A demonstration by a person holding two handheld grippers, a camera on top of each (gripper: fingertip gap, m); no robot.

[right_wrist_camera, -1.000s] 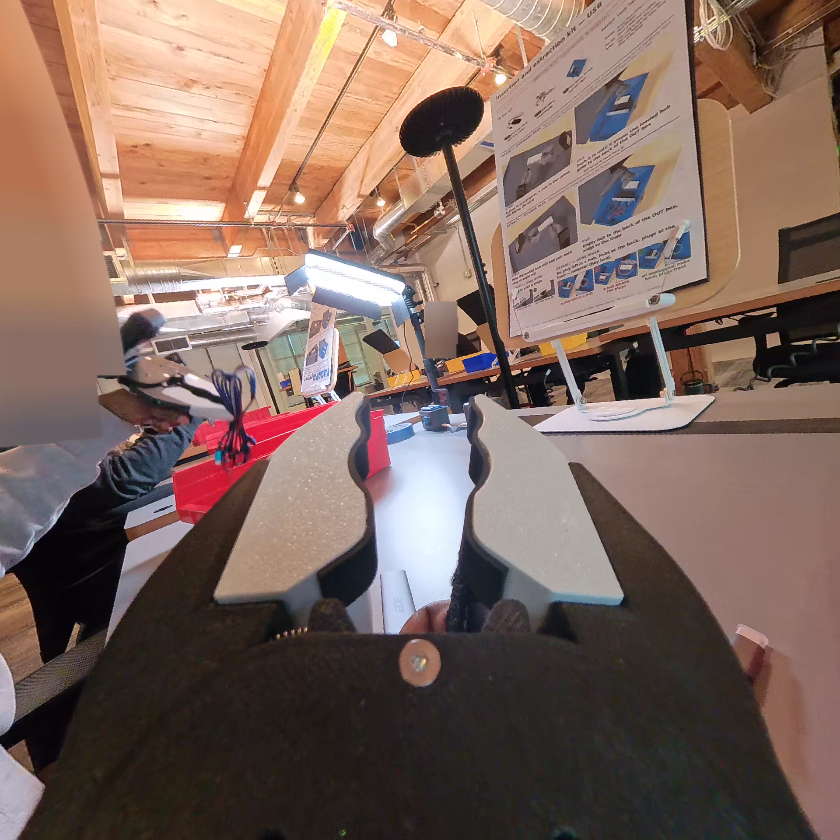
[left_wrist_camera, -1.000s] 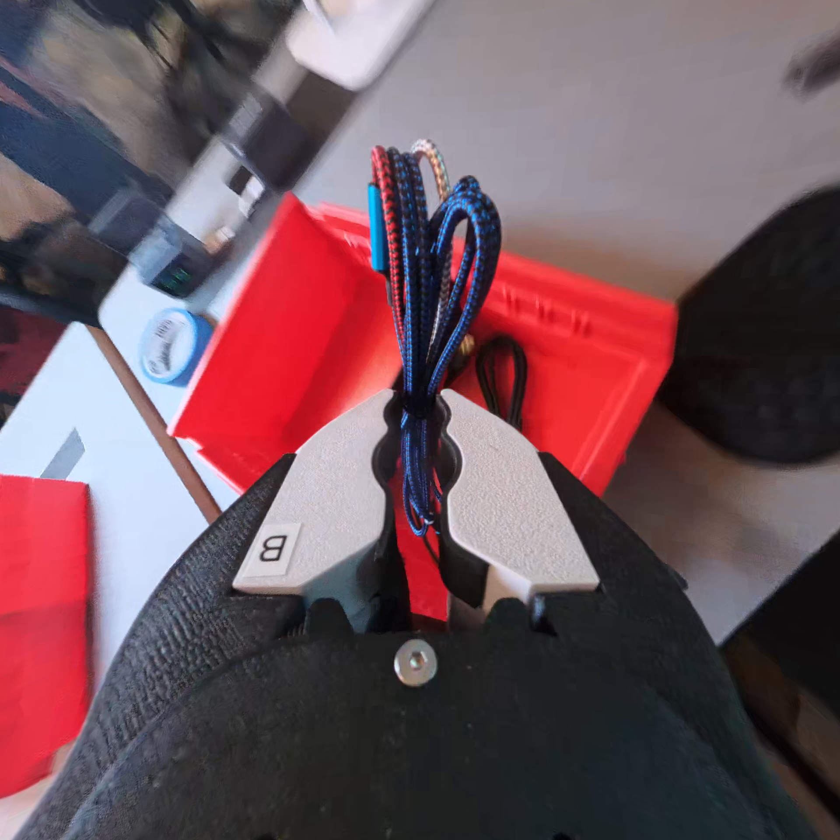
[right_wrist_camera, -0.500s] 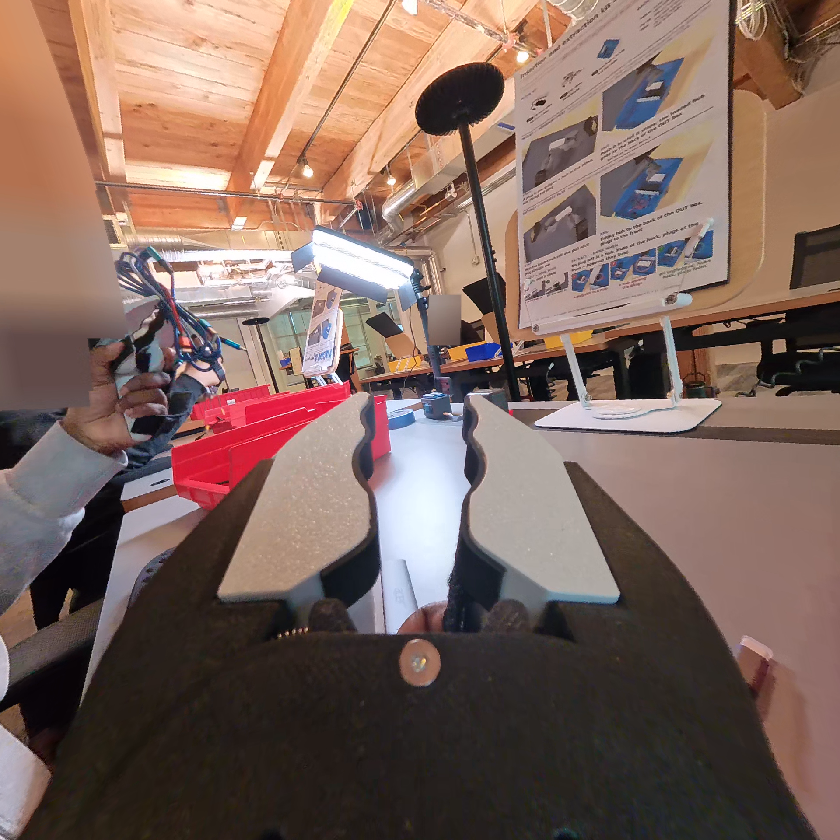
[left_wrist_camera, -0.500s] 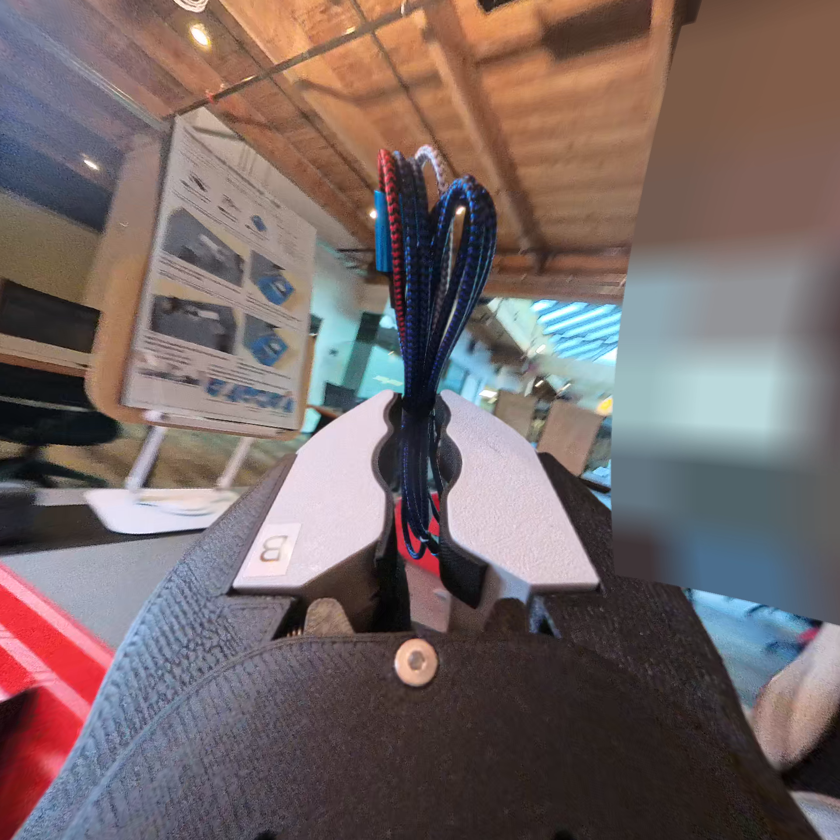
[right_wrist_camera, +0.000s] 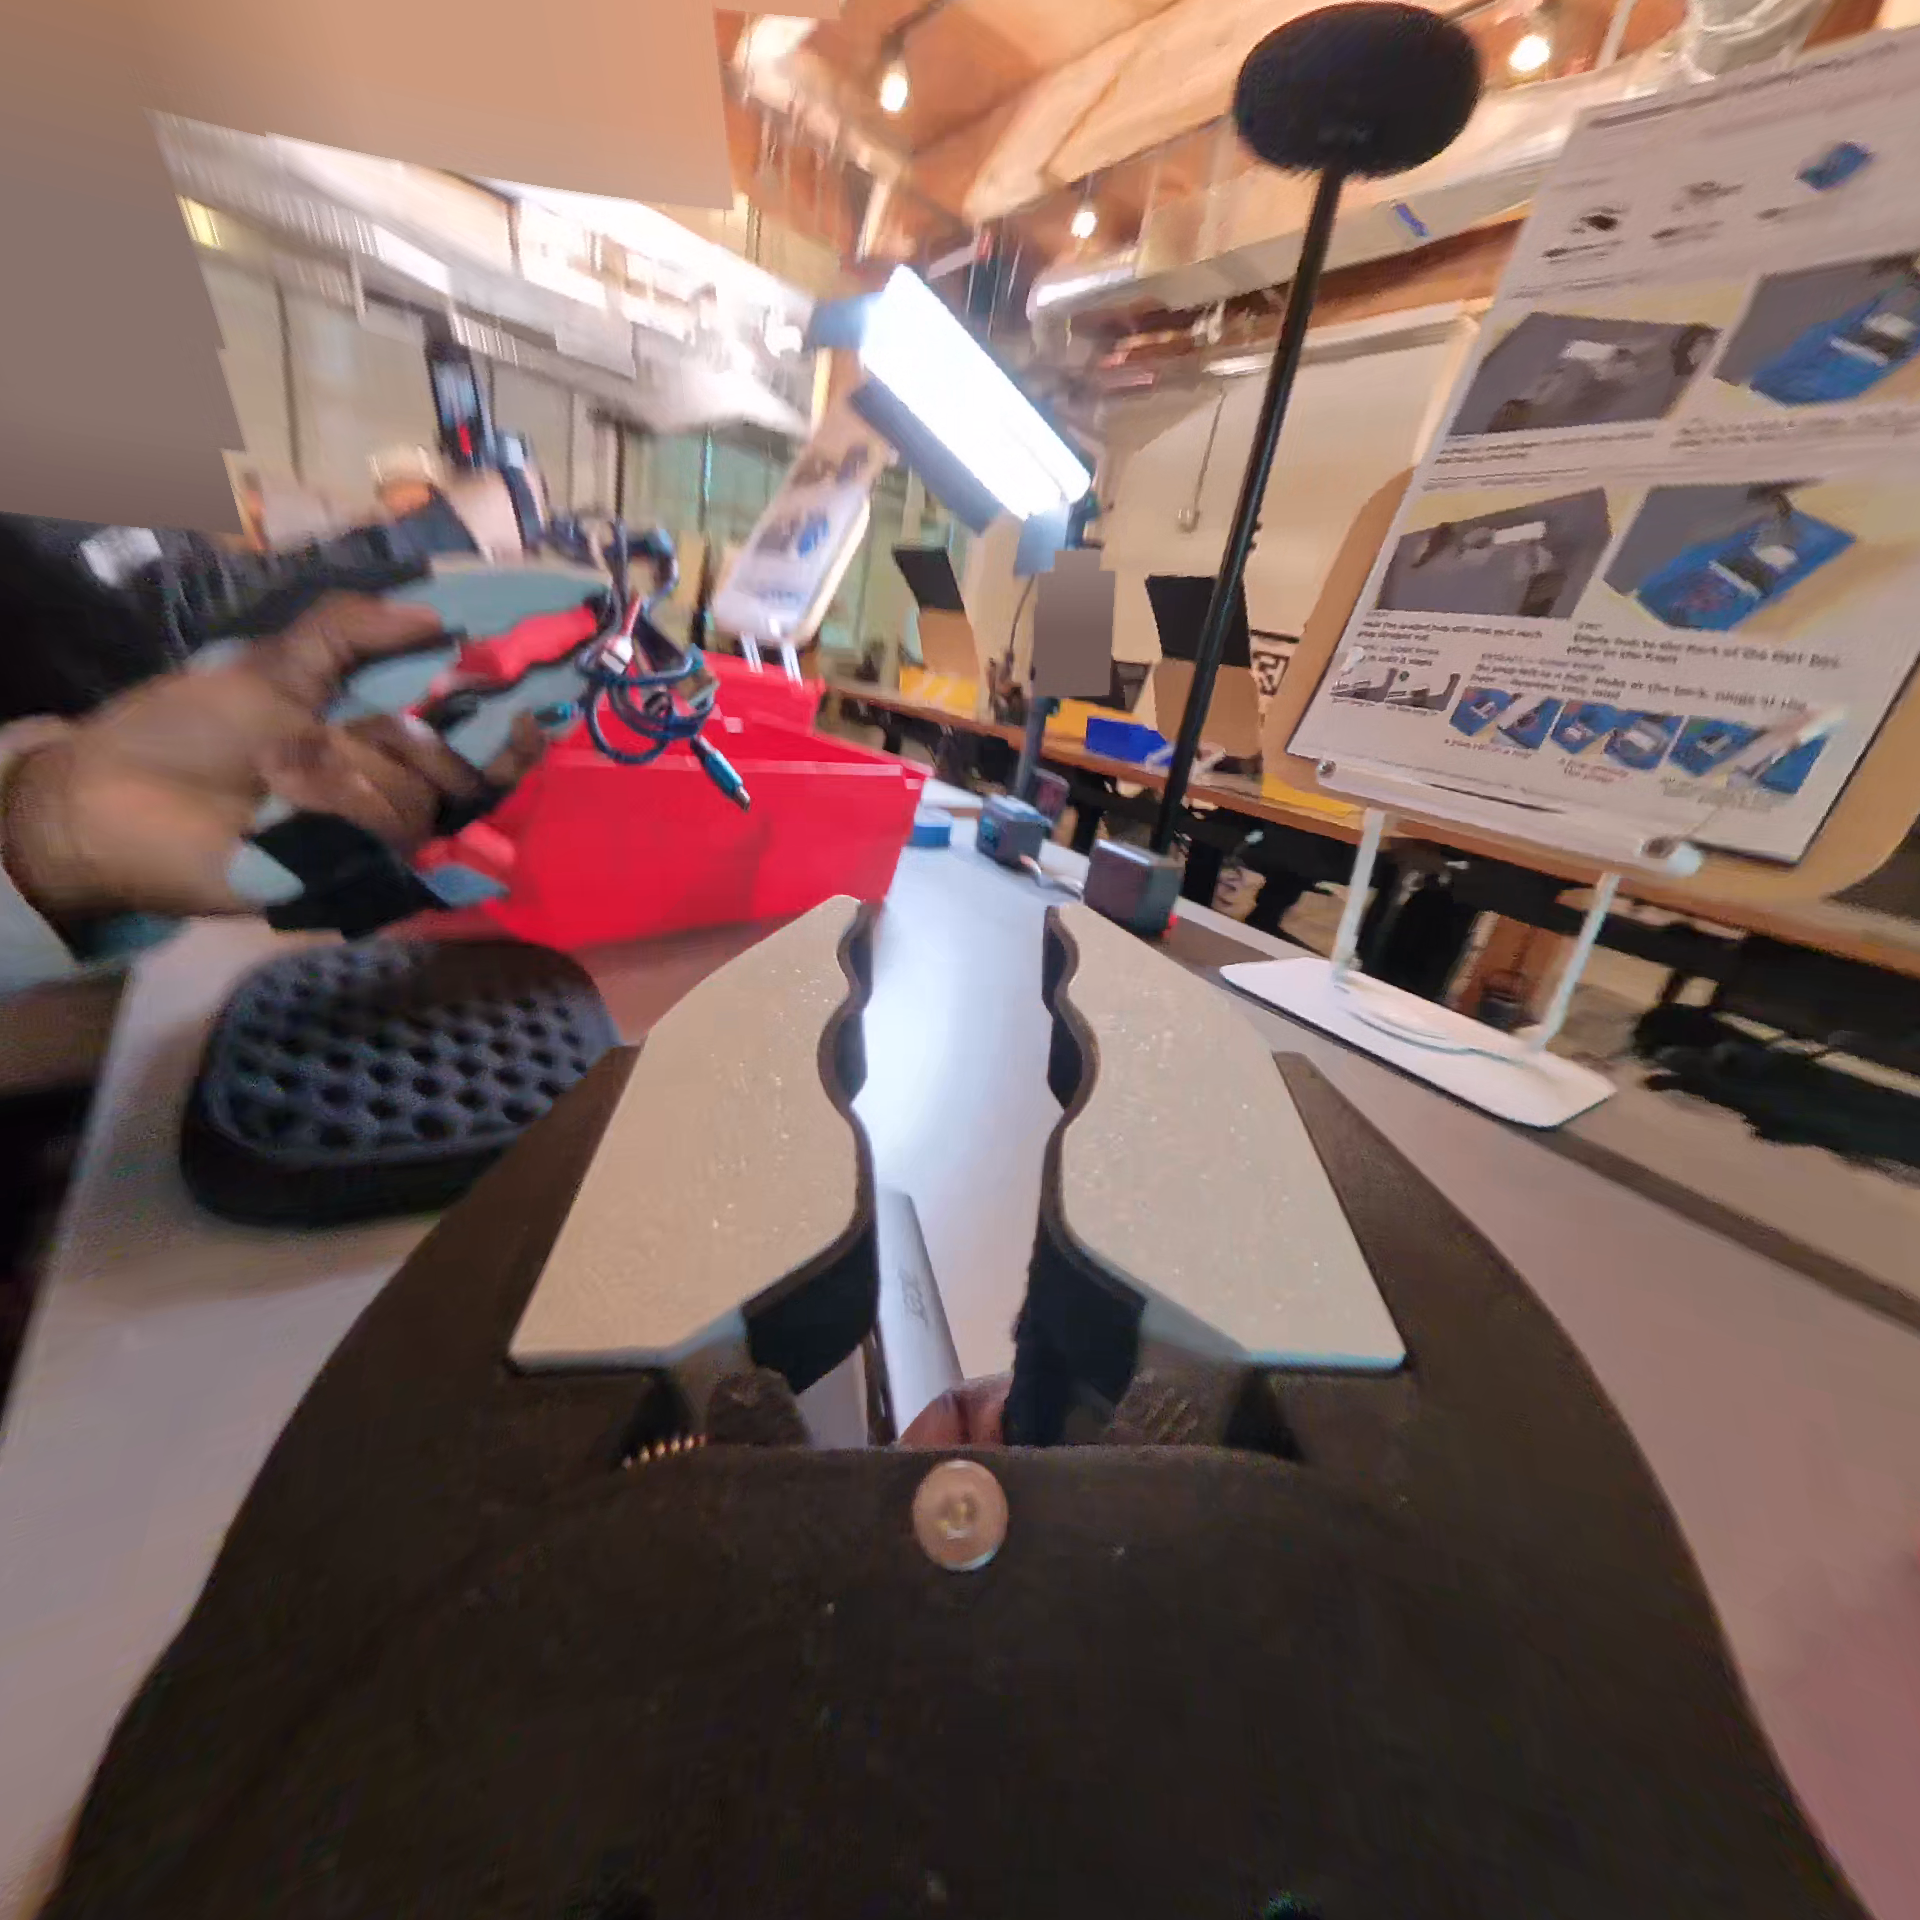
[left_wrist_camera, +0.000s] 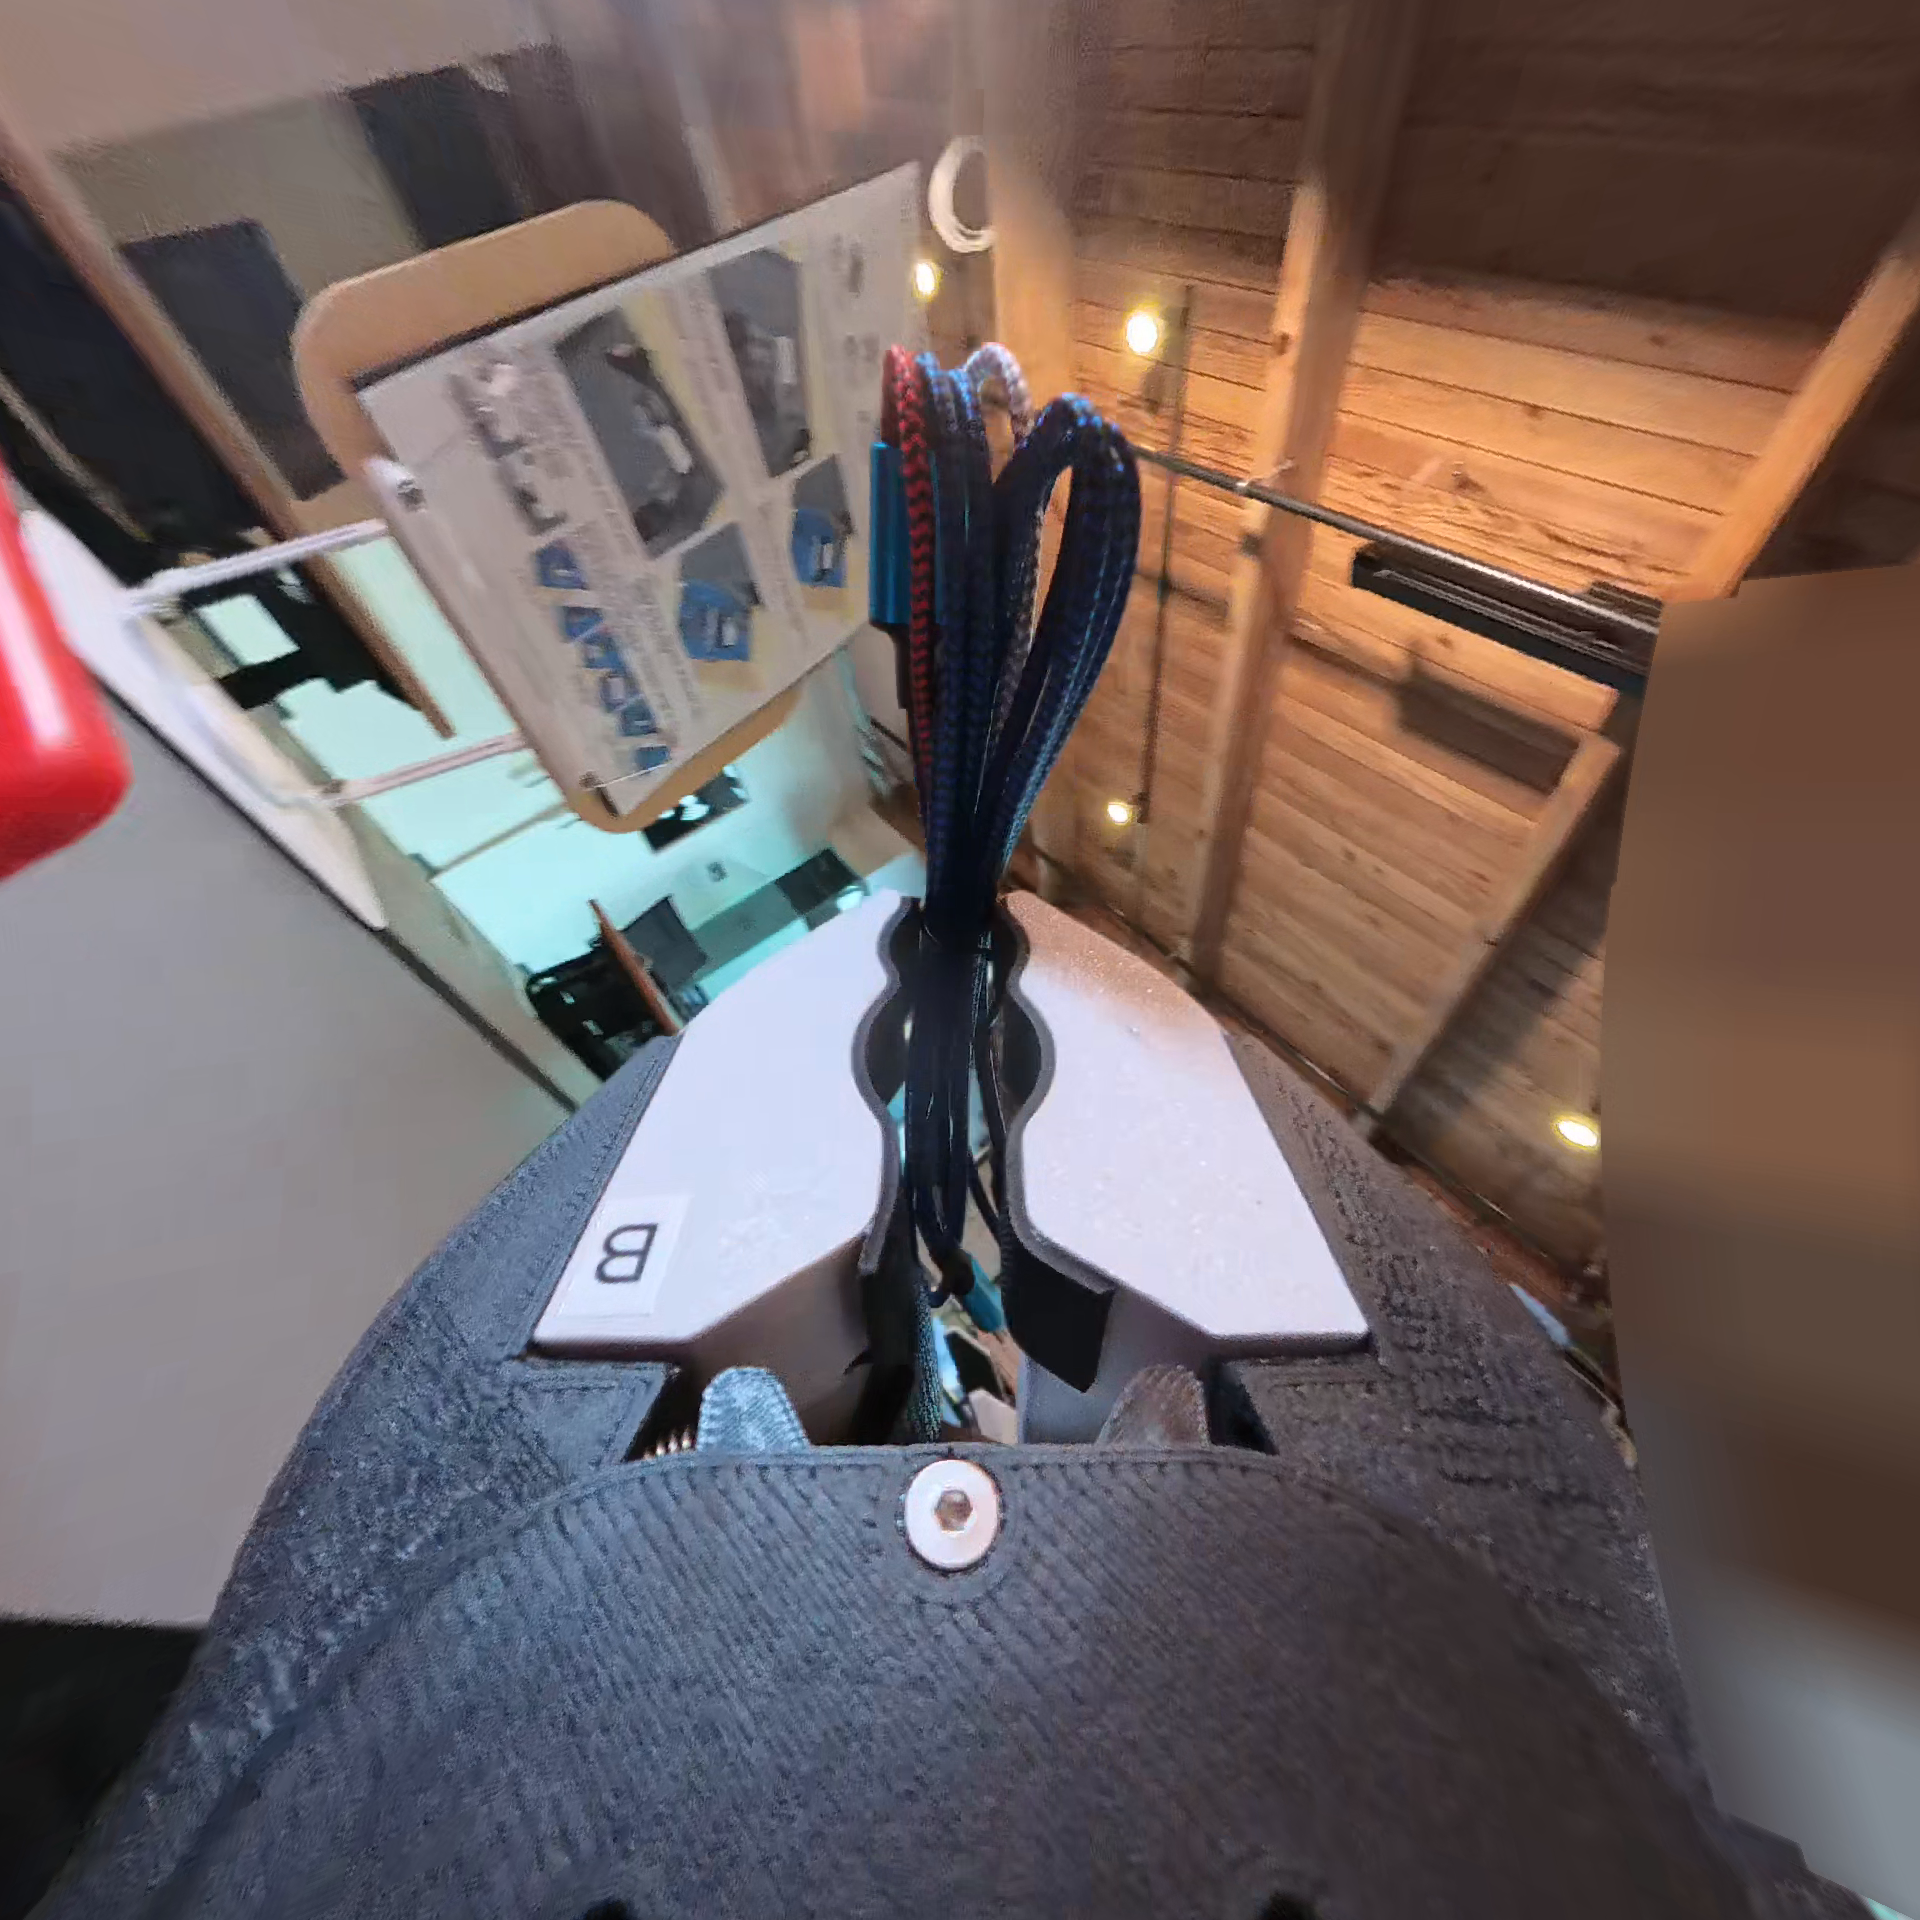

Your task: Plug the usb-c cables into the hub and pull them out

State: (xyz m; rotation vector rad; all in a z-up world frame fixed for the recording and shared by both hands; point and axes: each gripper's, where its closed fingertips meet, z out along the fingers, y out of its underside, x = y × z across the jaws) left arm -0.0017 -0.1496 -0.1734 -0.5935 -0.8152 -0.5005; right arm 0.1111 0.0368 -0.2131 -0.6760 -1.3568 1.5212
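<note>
My left gripper [left_wrist_camera: 954, 925] is shut on a bundle of braided usb-c cables [left_wrist_camera: 997, 623], blue, red and grey, whose loops stick out past the fingertips toward the wooden ceiling. In the right wrist view the same left gripper [right_wrist_camera: 582, 665] is held by a hand above the red bin [right_wrist_camera: 727, 842], with cable ends [right_wrist_camera: 665, 717] dangling. My right gripper [right_wrist_camera: 951, 920] is low over the table, its jaws a narrow gap apart. A slim silver hub [right_wrist_camera: 920, 1299] sits between its pads, deep near the finger bases.
A black perforated mat [right_wrist_camera: 384, 1060] lies left of the right gripper. Behind it stand a black pole with a weighted base [right_wrist_camera: 1132, 883], a blue tape roll [right_wrist_camera: 932, 828] and an instruction poster on a white stand [right_wrist_camera: 1662, 520]. A red bin corner [left_wrist_camera: 42, 707] shows at the left.
The left gripper came down from head height to just above the red bin, still holding the cables, and its view rolled. The right gripper swung left, bringing the black mat into view.
</note>
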